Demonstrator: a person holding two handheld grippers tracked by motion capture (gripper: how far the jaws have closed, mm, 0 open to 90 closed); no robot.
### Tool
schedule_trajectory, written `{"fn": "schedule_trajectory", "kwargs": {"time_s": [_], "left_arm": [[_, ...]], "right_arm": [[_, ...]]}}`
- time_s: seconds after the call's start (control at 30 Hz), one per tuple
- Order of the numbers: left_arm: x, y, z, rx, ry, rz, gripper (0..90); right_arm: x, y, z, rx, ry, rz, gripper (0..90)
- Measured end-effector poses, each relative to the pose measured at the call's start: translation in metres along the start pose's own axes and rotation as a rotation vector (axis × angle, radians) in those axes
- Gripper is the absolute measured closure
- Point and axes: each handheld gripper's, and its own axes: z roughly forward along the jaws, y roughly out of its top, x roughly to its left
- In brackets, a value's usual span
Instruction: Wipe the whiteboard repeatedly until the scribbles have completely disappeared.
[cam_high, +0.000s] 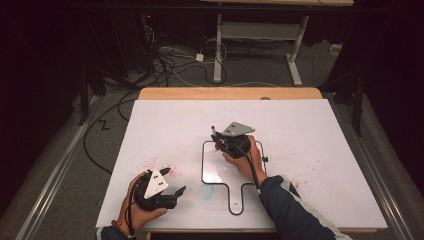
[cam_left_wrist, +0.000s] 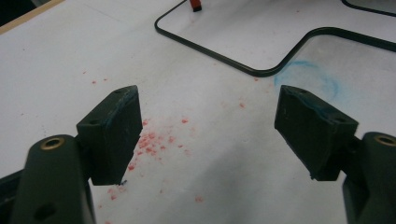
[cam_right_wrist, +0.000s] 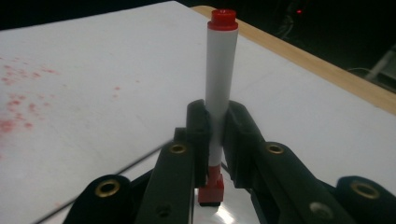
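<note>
A white marker with red ends (cam_right_wrist: 221, 70) stands upright in my right gripper (cam_right_wrist: 215, 128), whose jaws are shut on its lower body; its red tip (cam_right_wrist: 211, 188) points down at a small whiteboard. In the high view that gripper (cam_high: 218, 137) is over the top left of the small black-rimmed whiteboard (cam_high: 212, 173), the marker (cam_high: 213, 129) rising above it. My left gripper (cam_high: 172, 182) rests near the table's front left, held in a hand, its jaws wide open with nothing between them. Its pads (cam_left_wrist: 114, 133) hover over red specks (cam_left_wrist: 152, 142).
The big white sheet (cam_high: 310, 135) covers the wooden table (cam_high: 230, 93). Red specks mark it at left and right (cam_high: 310, 167), and a blue smear (cam_left_wrist: 322, 81) lies by the board's handle (cam_high: 236, 200). Cables and desk legs (cam_high: 218, 50) stand on the floor beyond.
</note>
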Motion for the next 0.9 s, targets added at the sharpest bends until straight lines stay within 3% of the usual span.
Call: {"fn": "schedule_trajectory", "kwargs": {"time_s": [0.1, 0.17, 0.23, 0.37, 0.47, 0.63, 0.7, 0.77, 0.9], "left_arm": [[0.001, -0.001, -0.001, -0.001, 0.001, -0.006, 22.2], [0.002, -0.001, -0.001, -0.001, 0.001, -0.009, 22.1], [0.001, -0.001, -0.001, 0.0, -0.001, -0.003, 22.1], [0.0, 0.0, 0.0, -0.001, -0.003, 0.0, 22.2], [0.0, 0.0, 0.0, -0.002, -0.003, -0.001, 22.1], [0.0, 0.0, -0.001, -0.002, -0.002, -0.004, 22.2], [0.001, -0.001, -0.001, -0.002, -0.002, -0.003, 22.2], [0.001, -0.001, -0.001, -0.002, -0.001, -0.004, 22.2], [0.001, -0.001, -0.002, -0.005, -0.002, -0.002, 22.2]], "right_arm": [[0.005, 0.002, 0.002, 0.003, 0.011, -0.017, 81.9], [0.003, 0.003, 0.003, 0.016, -0.021, -0.045, 81.9], [-0.007, 0.003, 0.004, 0.033, -0.085, -0.044, 82.0], [-0.007, 0.002, 0.004, 0.028, -0.077, -0.027, 81.9], [0.007, 0.006, 0.007, 0.013, -0.001, -0.033, 81.9], [0.018, 0.009, 0.01, 0.008, 0.055, -0.031, 82.0], [0.019, 0.009, 0.009, 0.011, 0.052, -0.036, 82.0], [0.014, 0.009, 0.009, 0.02, 0.02, -0.042, 82.0], [-0.003, 0.006, 0.006, 0.033, -0.038, -0.014, 82.0]]}}
